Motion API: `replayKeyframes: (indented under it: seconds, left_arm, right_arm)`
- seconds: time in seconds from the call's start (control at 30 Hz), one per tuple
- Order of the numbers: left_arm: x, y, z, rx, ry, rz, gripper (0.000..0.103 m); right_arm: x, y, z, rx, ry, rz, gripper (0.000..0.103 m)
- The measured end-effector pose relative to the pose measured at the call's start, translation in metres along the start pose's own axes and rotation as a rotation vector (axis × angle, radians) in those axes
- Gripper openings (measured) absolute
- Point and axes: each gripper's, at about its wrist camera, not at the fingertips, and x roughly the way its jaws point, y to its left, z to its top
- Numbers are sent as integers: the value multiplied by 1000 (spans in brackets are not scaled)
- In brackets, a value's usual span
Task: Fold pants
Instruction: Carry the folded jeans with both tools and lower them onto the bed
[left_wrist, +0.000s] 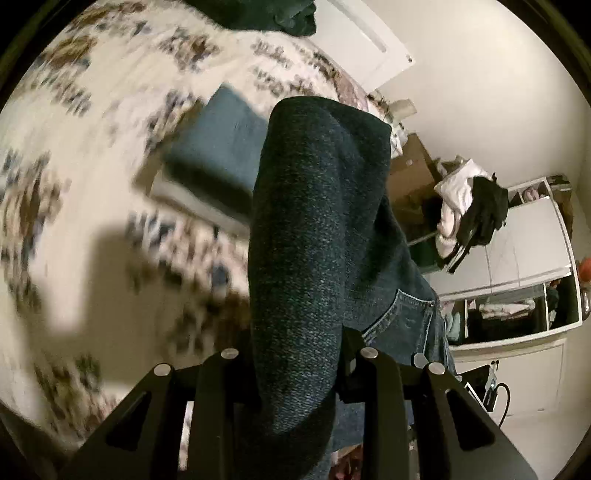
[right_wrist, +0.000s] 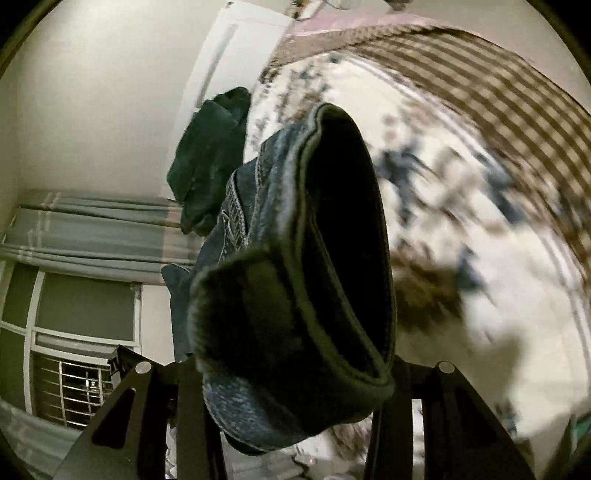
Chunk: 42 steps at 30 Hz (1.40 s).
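Two wrist-cam fisheye views over a bed w/ a floral bedspread (left_wrist: 92, 155).

Left view: the left gripper (left_wrist: 295, 354) is clamping a thick bunch of dark blue denim pants (left_wrist: 314, 221) btwn its two black fingers; jaws are sitting narrow, pinched on the cloth. The denim is rising up from the tongs through the middle of the frame, lifted off the bed, w/ a stitched back pocket showing on its right side. Behind it, a folded blue garment (left_wrist: 218, 147) is lying on the bedspread, toward the bed's far side. A dark green cloth pile (left_wrist: 258, 14) is sitting at the bed's far edge. Off the bed at right: a wardrobe (left_wrist: 532, 240) w/ white and black clothes (left_wrist: 469, 206) heaped beside it.

Right view: the right gripper (right_wrist: 295, 369) is also gripping the pants (right_wrist: 295, 277), jaws narrow around a folded edge of the denim; the fabric is looping open w/ a dark interior, held above the bedspread (right_wrist: 480, 258). A checked blanket (right_wrist: 461, 74) is covering the bed's far edge. The dark green cloth (right_wrist: 207, 158) is showing at the bed's left edge, a curtain (right_wrist: 92, 236) and window beyond.
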Motion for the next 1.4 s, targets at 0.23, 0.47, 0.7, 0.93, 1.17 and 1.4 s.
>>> replayKeyframes:
  seconds: [0.23, 0.47, 0.7, 0.93, 1.17, 1.4]
  left_arm:
    - [41, 15, 130, 16, -2, 11, 24]
    - [107, 61, 206, -15, 52, 39, 25]
    - [152, 99, 229, -54, 125, 63, 28]
    - [142, 84, 223, 34, 155, 163, 44]
    - [126, 66, 216, 166, 83, 382, 88]
    - [126, 37, 197, 316, 70, 510, 95]
  right_arm:
    - [113, 45, 94, 9, -16, 8, 43]
    - [226, 25, 150, 27, 6, -38, 43]
    - [282, -10, 167, 36, 20, -81, 43]
    - [277, -5, 183, -31, 84, -195, 66]
    - [243, 13, 190, -111, 68, -363, 89]
    - [243, 70, 162, -431, 19, -720, 102]
